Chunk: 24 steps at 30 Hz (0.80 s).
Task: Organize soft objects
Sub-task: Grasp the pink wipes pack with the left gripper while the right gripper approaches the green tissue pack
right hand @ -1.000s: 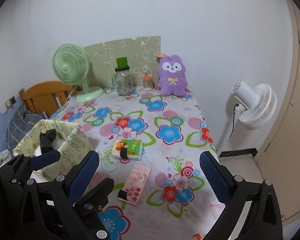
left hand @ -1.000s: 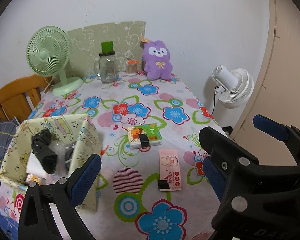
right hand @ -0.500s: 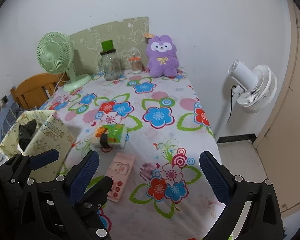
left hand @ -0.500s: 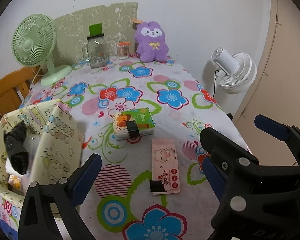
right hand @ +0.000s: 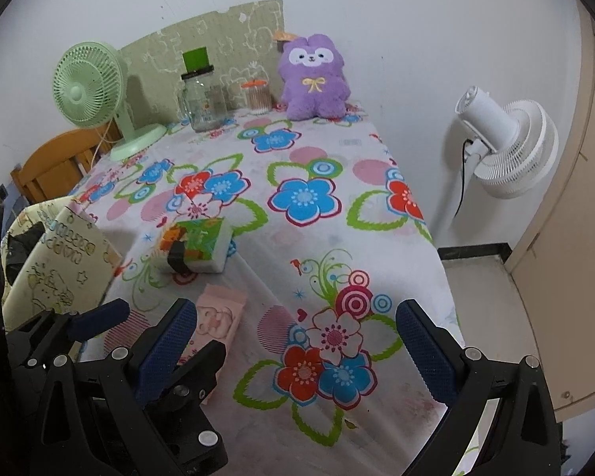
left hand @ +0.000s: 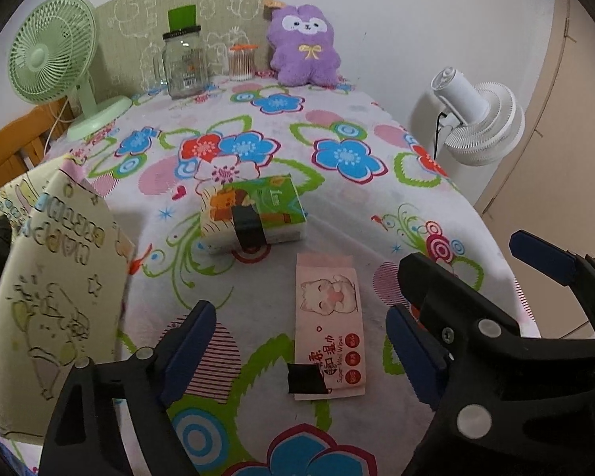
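Left wrist view showed the left gripper (left hand: 301,351) spread wide, empty, above the pink wipes pack (left hand: 329,327); the right gripper (right hand: 297,349) likewise gaped, holding nothing.

Setting: a room in a private home. Indicators: a desk (left hand: 377,206) covered with a bright flower-print cloth, placed against a plain white wall; a green tabletop fan (left hand: 55,63) and a purple plush toy (left hand: 303,45) at the far edge; a glass jar (left hand: 183,65) beside them; a white standing fan (right hand: 507,146) on the floor; a wooden chair (right hand: 55,162) at the side.
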Each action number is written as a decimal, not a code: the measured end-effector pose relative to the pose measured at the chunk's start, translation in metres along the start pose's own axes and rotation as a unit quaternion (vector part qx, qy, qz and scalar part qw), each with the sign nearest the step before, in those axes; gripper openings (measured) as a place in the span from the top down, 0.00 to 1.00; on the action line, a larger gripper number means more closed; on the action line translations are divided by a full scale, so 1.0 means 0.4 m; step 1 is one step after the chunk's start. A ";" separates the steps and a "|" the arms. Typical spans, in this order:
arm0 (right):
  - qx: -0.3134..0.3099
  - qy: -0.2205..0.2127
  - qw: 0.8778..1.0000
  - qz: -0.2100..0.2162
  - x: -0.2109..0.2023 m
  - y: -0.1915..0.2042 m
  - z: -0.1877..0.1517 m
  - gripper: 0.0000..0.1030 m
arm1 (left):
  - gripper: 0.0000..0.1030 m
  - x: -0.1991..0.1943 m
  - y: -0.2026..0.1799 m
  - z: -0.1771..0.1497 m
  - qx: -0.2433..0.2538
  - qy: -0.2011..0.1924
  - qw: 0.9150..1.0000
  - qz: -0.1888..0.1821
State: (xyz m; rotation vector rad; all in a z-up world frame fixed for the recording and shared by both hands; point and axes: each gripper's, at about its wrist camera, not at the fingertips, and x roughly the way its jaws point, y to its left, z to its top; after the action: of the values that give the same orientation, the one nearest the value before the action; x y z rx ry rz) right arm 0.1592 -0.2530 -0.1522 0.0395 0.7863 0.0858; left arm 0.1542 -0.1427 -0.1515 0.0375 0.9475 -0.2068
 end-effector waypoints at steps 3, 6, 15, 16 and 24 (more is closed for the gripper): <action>0.002 0.006 1.000 0.000 0.014 -0.005 -0.001 0.01 | 0.19 0.013 -0.003 -0.001 0.001 0.006 1.000 0.000; 0.001 0.011 1.000 0.000 0.024 -0.007 -0.003 0.01 | 0.20 0.024 -0.006 -0.003 0.003 0.010 1.000 0.000; -0.004 0.021 1.000 0.000 0.040 -0.009 -0.009 0.01 | 0.43 0.045 -0.011 -0.011 0.011 0.023 1.000 0.002; -0.004 0.021 1.000 0.000 0.041 -0.009 -0.009 0.01 | 0.45 0.045 -0.012 -0.011 0.012 0.022 1.000 0.003; -0.007 0.022 1.000 -0.001 0.036 -0.002 -0.014 0.01 | 0.61 0.040 -0.011 -0.014 0.026 0.021 0.999 0.022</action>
State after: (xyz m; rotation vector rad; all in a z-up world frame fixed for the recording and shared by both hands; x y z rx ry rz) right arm 0.1655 -0.2525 -0.1664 0.0241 0.8293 0.0898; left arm 0.1578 -0.1487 -0.1675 0.1106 0.9813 -0.1895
